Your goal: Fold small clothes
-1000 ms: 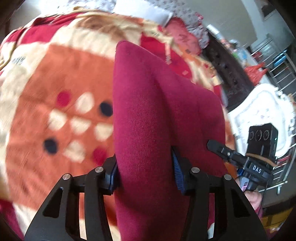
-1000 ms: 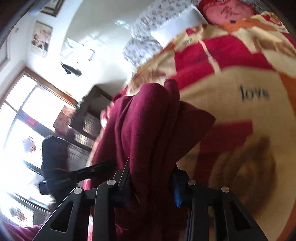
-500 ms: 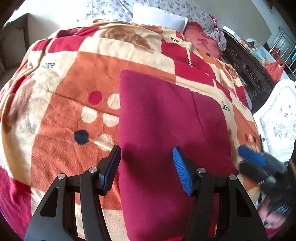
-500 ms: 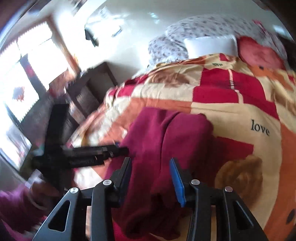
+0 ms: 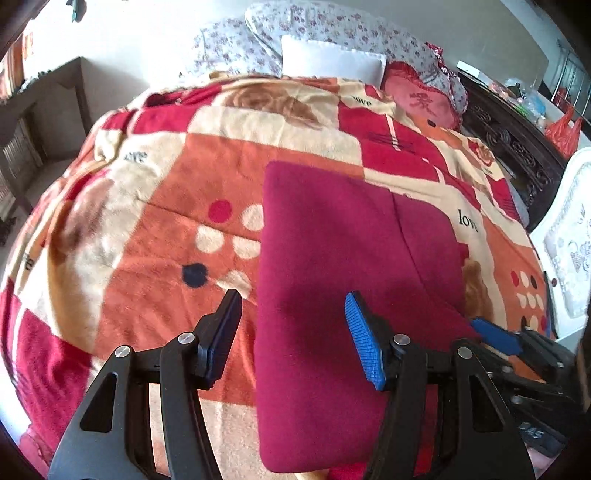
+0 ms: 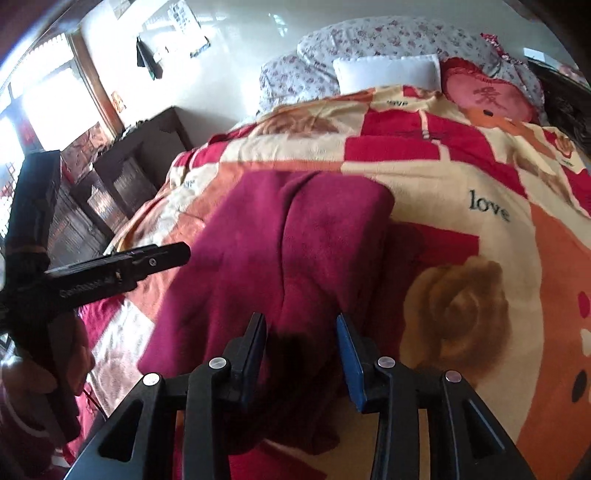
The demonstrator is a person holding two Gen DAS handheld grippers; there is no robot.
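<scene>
A dark red garment [image 5: 343, 266] lies flat on the patterned blanket [image 5: 155, 236], folded into a rough rectangle with a seam down its right part. It also shows in the right wrist view [image 6: 280, 258]. My left gripper [image 5: 291, 332] is open above its near left edge, holding nothing. My right gripper [image 6: 301, 343] is open over the garment's near right end, holding nothing. The right gripper [image 5: 517, 354] also shows at the lower right of the left wrist view, and the left gripper [image 6: 122, 266] shows at the left of the right wrist view.
The bed carries a white pillow [image 5: 328, 62], a floral pillow [image 5: 332, 26] and a red heart cushion [image 5: 424, 101] at its head. Dark wooden furniture [image 6: 122, 184] stands to the left of the bed, and a carved dark cabinet [image 5: 513, 147] to the right.
Both grippers have opened and let go of the red garment. It has dropped from hanging to lying flat on the blanket. Both grippers have drawn back toward the near edge.
</scene>
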